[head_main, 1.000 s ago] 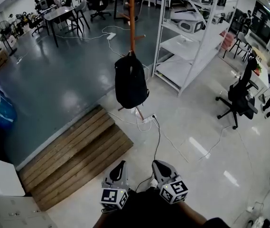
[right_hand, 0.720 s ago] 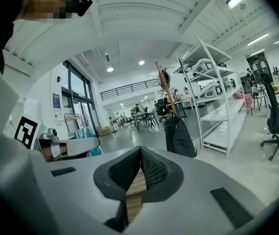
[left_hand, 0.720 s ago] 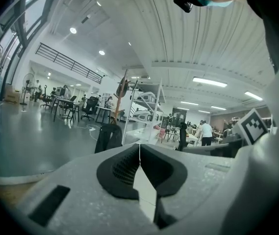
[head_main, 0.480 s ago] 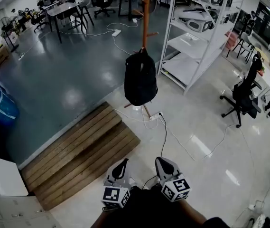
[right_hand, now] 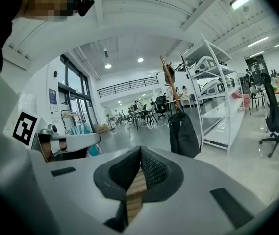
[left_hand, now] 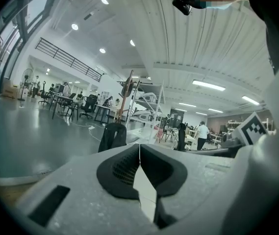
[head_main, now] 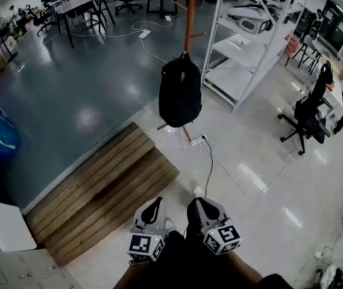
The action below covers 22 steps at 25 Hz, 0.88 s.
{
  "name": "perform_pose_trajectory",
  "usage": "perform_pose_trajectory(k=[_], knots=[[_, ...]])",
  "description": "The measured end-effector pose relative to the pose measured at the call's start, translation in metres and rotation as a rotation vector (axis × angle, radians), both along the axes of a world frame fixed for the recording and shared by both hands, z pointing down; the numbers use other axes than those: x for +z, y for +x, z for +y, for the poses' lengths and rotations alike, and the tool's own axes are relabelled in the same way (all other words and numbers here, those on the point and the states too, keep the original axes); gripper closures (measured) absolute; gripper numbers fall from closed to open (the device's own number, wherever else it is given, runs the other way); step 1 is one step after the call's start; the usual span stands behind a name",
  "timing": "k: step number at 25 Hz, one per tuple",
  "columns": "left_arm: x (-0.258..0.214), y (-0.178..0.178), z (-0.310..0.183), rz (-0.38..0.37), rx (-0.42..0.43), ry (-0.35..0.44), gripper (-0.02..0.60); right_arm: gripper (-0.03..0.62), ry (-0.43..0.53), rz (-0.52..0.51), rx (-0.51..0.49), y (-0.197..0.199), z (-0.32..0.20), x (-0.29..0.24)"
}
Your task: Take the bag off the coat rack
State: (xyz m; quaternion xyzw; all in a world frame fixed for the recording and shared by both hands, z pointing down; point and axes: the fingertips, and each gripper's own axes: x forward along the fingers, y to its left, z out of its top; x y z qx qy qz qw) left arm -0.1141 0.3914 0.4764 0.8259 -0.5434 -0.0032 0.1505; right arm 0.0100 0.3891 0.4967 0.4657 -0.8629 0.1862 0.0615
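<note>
— Grippers?
— Left gripper and right gripper sit side by side. Both pairs of jaws are pressed together with nothing between them.
— The bag?
— The black bag hangs on the coat rack, straight ahead and well apart from both, across the pale floor.

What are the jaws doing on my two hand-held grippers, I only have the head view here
Observer: The left hand-held gripper has its jaws together, nothing between them.
Operator: And the right one?
Observer: The right hand-held gripper is shut and empty too.
Operator: My view cuts off the coat rack at the top, anything there?
Observer: Yes, the right gripper view shows a small dark thing near its top, above the bag.
</note>
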Motion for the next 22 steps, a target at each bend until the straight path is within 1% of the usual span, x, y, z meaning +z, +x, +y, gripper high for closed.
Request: perform_pose_trajectory(k=[7, 13, 17, 22], knots=[[0.006, -0.011, -0.024, 0.002, -0.01, -0.004, 0.563, 0.582, 0.0, 0.0, -0.018, -0.016, -0.03, 0.006], [0.007, -0.016, -0.057, -0.013, -0.013, -0.013, 0.563, 0.582, 0.004, -0.007, -0.034, -0.025, -0.069, 0.005], [0.009, -0.016, -0.088, -0.024, -0.012, -0.023, 0.563, 0.582, -0.003, -0.014, -0.037, -0.025, -0.103, 0.008], [0.01, -0.007, -0.139, -0.027, -0.017, -0.036, 0.563, 0.582, -0.009, -0.015, -0.042, -0.014, -0.153, 0.008]])
